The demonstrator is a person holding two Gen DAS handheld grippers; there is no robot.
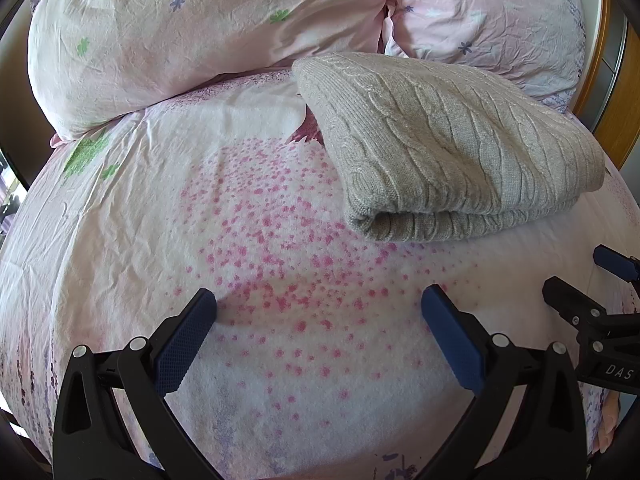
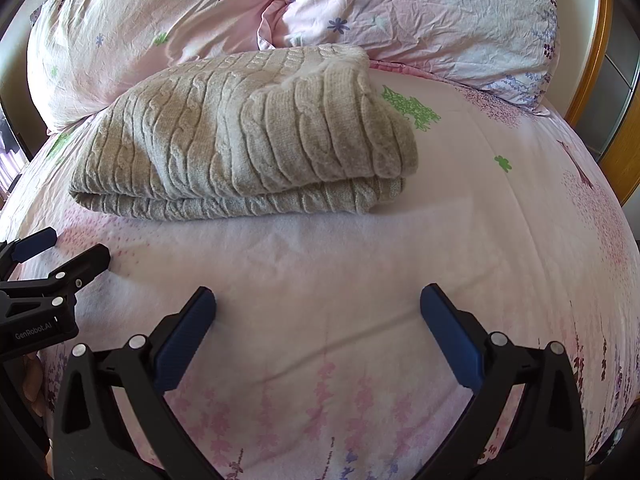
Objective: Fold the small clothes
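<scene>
Both grippers (image 1: 318, 308) (image 2: 318, 308) spread above bedsheet (image 2: 360, 264)

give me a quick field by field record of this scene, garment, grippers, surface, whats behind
garment: grey cable-knit sweater, folded into a layered bundle
garment position: lying on the bed sheet, ahead of both grippers
left gripper: open, holding nothing, apart from the sweater
right gripper: open, holding nothing, apart from the sweater
surface: pink floral sheet, lightly creased
behind: two floral pillows side by side; the sweater's far edge reaches them
task state: sweater looks already folded
</scene>
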